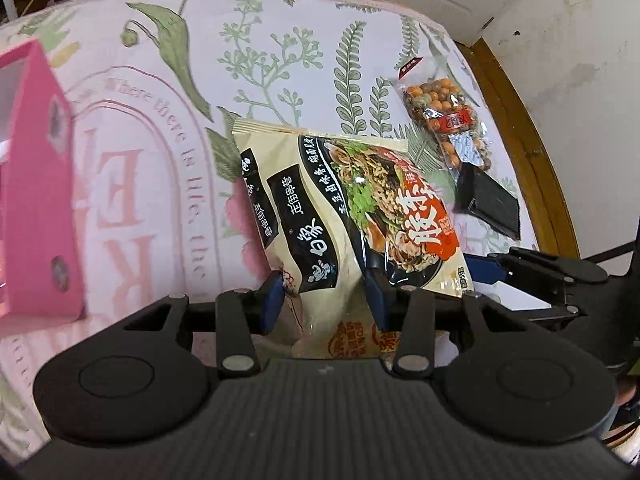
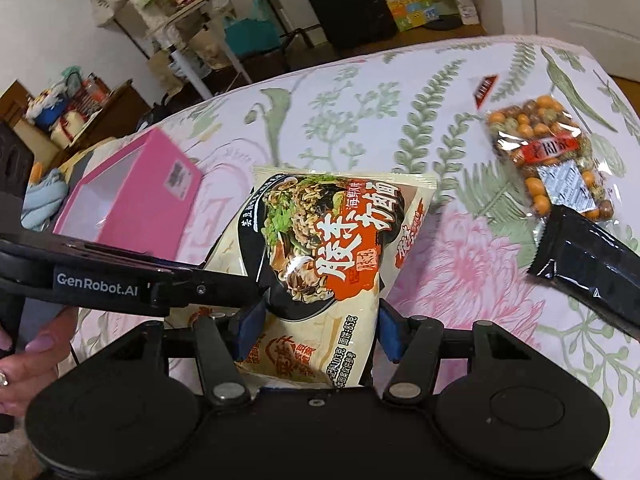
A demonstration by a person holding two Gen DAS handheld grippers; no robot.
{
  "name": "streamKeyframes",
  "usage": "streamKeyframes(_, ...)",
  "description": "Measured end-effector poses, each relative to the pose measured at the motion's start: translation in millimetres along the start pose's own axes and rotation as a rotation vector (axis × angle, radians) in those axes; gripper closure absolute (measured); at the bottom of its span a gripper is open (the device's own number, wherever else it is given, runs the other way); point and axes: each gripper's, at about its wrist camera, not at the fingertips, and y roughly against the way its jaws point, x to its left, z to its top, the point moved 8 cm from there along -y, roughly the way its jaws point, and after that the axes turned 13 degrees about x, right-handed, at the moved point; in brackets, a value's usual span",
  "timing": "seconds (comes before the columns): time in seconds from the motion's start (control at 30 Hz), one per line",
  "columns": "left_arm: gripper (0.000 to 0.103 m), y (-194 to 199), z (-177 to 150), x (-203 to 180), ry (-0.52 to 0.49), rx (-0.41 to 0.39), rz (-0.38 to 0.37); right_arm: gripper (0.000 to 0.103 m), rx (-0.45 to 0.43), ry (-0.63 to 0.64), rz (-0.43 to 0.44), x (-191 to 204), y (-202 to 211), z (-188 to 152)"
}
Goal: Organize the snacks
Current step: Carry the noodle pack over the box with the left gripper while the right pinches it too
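Both grippers—left [image 1: 324,300], right [image 2: 318,330]—seemingly pinch one noodle packet [image 1: 340,216] (cream, lifted) above the floral cloth [image 1: 280,60].

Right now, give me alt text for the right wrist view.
The right gripper pinches the near end of a noodle packet above a floral cloth. A pink box sits left, a bag of coated nuts right.

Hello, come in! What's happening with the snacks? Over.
Left gripper and right gripper both pinching noodle packet. Pink box waiting. Nothing in the way.
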Motion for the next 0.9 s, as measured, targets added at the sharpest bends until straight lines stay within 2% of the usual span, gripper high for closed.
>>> streamKeyframes(0.2,0.062,52,-27,5,-0.043,-0.059,0.076,0.039,-0.028,0.061,0.016,48,22,-6)
streamKeyframes(0.33,0.061,91,-44,20,-0.027,-0.091,0.091,0.039,-0.038,0.121,0.038,84,35,-4)
streamKeyframes(0.47,0.061,130,-56,44,-0.009,-0.139,0.113,0.039,-0.038,0.193,0.094,119,43,4)
streamKeyframes(0.7,0.061,177,-59,99,0.051,-0.205,0.182,0.039,-0.017,0.309,0.213,178,29,30)
streamKeyframes(0.9,0.061,190,-48,156,0.150,-0.257,0.208,0.039,0.003,0.368,0.263,216,-2,64)
